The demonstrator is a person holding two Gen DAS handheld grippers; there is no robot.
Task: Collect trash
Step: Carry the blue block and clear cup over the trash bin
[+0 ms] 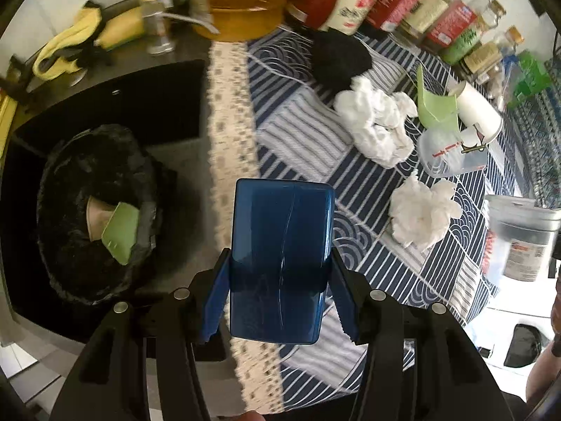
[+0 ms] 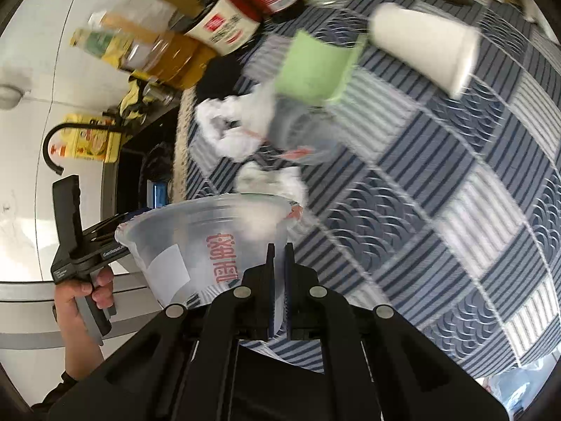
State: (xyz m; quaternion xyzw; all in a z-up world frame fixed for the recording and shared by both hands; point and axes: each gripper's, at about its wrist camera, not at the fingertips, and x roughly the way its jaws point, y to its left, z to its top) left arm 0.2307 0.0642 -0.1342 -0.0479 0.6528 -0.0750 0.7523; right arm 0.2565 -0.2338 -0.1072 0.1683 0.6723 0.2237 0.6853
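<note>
Left gripper [image 1: 280, 301]: jaws clamped on the long sides of a glossy blue rectangular plastic lid [image 1: 280, 259], flat between them.
Right gripper [image 2: 279, 273]: jaws pinched together on the wall of a clear plastic cup with red print [image 2: 207, 245]; cup body at 10 o'clock.
Black-lined bin [image 1: 94, 210]: 9 o'clock from lid.
Counter [image 1: 298, 133]: crumpled white tissues [image 1: 371, 119] at 2 o'clock.
</note>
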